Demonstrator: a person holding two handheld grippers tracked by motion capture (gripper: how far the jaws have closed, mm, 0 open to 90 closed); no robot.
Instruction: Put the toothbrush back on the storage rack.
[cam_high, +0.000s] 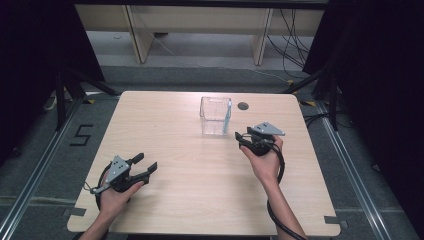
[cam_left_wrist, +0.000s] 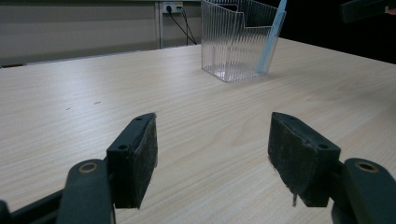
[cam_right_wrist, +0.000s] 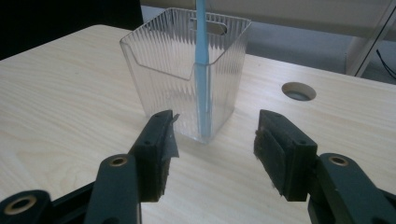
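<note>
Risk sits with the ribbed clear container (cam_right_wrist: 187, 79) standing near the table's far edge, a blue stick (cam_right_wrist: 201, 70) leaning inside: the right gripper (cam_right_wrist: 215, 149), jaws spread just beside it, could nudge and tip it. The left gripper (cam_high: 142, 167), also spread, rests well apart.

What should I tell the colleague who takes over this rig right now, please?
Left gripper: open, holding nothing, near the table's front left.
Right gripper: open, holding nothing, just right of the clear ribbed container, jaws pointing at it.
Blue stick: standing upright inside the container, in its corner nearest the right gripper.
Done: the stick sits in the container.
Left: probably only drawing both grippers back.
</note>
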